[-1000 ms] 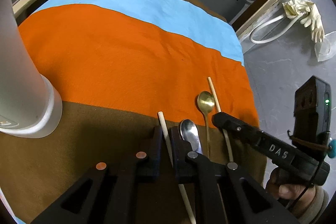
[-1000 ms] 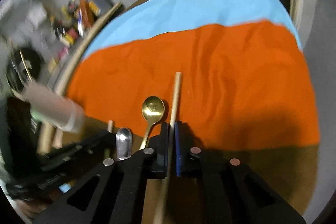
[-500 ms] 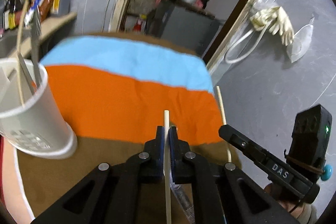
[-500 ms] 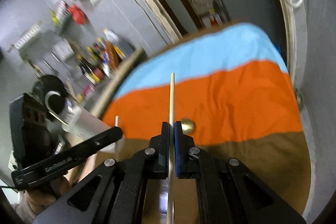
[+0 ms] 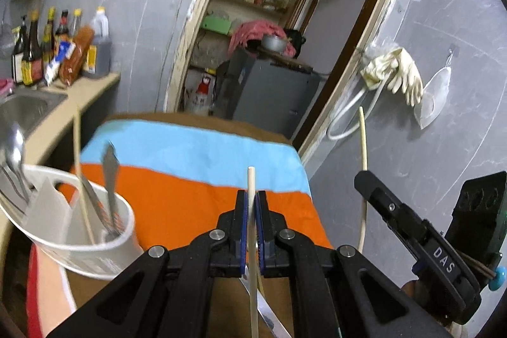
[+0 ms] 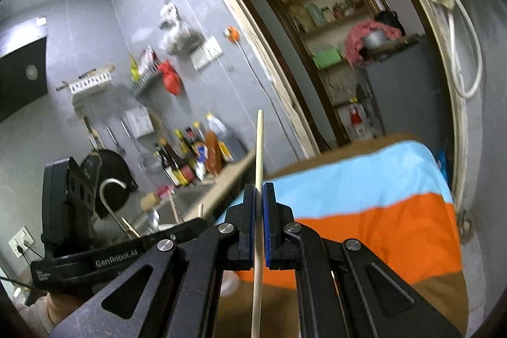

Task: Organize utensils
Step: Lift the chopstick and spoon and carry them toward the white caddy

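My left gripper (image 5: 250, 201) is shut on a pale wooden chopstick (image 5: 251, 182) and holds it upright above the table. My right gripper (image 6: 259, 195) is shut on a second chopstick (image 6: 259, 148), also raised; it shows at the right of the left wrist view (image 5: 362, 141). A white utensil holder (image 5: 79, 230) stands at the left with spoons and a chopstick in it. A silver spoon (image 5: 269, 315) lies on the cloth under the left gripper, mostly hidden.
The table has a striped cloth of blue, orange (image 5: 177, 198) and brown. A counter with a sink (image 5: 22, 110) and bottles (image 5: 47, 43) runs along the left. A doorway with shelves (image 5: 263, 5) is behind the table. Gloves (image 5: 396, 72) hang on the wall.
Both grippers have risen from the cloth with their chopsticks and tilted upward, so the room shows behind. The spoons stayed on the table.
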`<action>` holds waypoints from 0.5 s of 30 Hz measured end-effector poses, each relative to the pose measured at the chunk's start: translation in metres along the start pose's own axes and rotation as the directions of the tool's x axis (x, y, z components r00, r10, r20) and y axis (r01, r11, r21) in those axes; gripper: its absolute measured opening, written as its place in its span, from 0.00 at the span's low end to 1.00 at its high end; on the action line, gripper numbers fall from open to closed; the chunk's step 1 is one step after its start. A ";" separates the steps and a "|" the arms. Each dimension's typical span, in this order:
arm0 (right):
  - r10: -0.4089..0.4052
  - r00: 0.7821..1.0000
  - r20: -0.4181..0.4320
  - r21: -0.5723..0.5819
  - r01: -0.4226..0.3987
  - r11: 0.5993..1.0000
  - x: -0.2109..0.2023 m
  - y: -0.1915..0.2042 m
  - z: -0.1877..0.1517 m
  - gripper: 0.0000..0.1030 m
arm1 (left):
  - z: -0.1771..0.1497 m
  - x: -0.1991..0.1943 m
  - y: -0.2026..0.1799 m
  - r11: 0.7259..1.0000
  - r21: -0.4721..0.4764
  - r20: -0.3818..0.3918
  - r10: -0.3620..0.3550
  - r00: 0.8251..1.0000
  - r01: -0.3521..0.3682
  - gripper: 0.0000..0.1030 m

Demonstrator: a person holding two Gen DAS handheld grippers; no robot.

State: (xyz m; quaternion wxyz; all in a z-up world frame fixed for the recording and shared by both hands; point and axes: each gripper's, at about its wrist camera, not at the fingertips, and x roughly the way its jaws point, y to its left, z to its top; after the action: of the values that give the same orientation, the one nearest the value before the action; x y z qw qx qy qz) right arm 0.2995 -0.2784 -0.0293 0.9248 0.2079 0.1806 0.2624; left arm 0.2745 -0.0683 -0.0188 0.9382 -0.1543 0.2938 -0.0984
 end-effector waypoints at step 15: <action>0.169 0.972 0.164 -0.065 -0.160 0.985 0.048 0.101 0.023 0.04 | 0.053 -0.086 0.083 0.999 -0.032 0.202 0.050 0.978 -0.044 0.05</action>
State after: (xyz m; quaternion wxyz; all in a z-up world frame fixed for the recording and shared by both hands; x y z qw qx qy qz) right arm 0.3066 -0.1796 0.0283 0.9169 0.2196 0.0769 0.3242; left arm 0.2437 0.0449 0.0392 0.9632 -0.1691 0.2015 -0.0559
